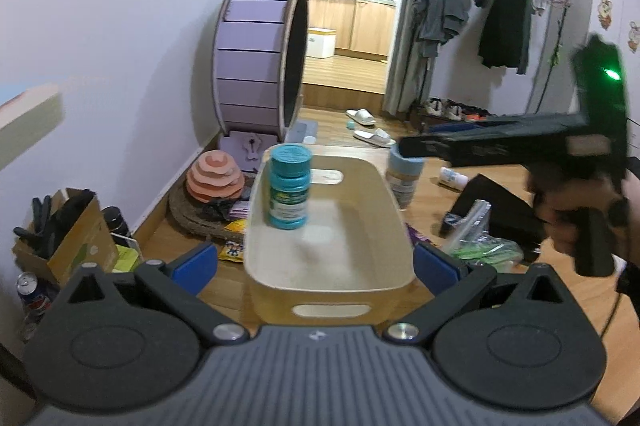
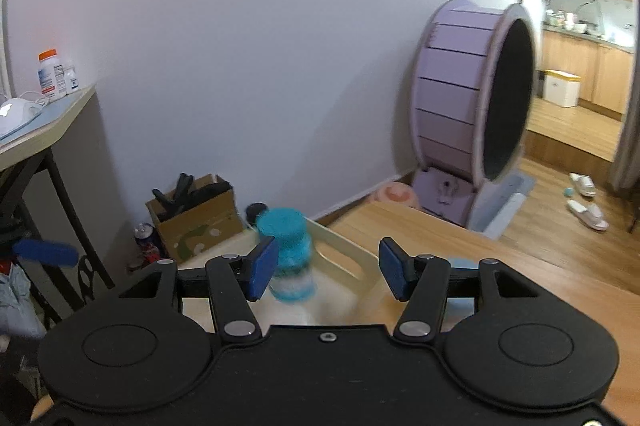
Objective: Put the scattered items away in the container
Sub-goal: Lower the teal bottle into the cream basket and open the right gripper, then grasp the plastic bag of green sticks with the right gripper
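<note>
A cream container with handle slots sits on the wooden table. A teal bottle stands upright in its far left corner. My left gripper is open, its blue pads either side of the container's near end, touching nothing. My right gripper reaches in from the right, above the container's far right corner and apart from the bottle. In the right wrist view the right gripper is open over the container; the blurred teal bottle shows just past the left pad, with a wide gap to the right pad.
Right of the container lie a blue-lidded jar, a white tube, a black pouch and a clear bag with green contents. On the floor are a purple wheel, a cardboard box, cans and slippers. A side desk stands left.
</note>
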A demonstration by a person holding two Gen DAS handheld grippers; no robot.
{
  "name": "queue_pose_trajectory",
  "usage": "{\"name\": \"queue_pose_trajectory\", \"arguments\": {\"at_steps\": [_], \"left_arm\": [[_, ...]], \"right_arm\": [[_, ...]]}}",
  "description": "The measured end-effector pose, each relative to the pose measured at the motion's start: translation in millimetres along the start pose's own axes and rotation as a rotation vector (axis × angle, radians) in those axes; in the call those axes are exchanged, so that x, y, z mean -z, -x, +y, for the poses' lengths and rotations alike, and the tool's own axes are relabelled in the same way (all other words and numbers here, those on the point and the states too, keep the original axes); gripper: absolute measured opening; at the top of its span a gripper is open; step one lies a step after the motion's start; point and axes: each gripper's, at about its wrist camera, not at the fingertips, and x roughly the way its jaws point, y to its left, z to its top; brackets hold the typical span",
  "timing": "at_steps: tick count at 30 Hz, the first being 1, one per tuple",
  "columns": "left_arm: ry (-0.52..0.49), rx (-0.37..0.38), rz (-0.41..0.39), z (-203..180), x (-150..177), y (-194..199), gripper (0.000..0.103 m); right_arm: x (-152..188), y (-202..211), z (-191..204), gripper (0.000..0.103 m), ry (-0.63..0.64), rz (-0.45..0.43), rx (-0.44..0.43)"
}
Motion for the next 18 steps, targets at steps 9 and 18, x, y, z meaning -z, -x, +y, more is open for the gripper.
{"name": "queue_pose_trajectory", "arguments": {"at_steps": [9,18], "left_arm": [[-0.041,0.069,-0.009,-34,2,-5,0.103],[-0.094,0.114,0.006,-67,8,-18,0.103]], "right_arm": [[47,82,-50,0.059,-0.075,-0.040,0.144],[88,101,-86,0.060,-0.140,-0.008,0.242]]}}
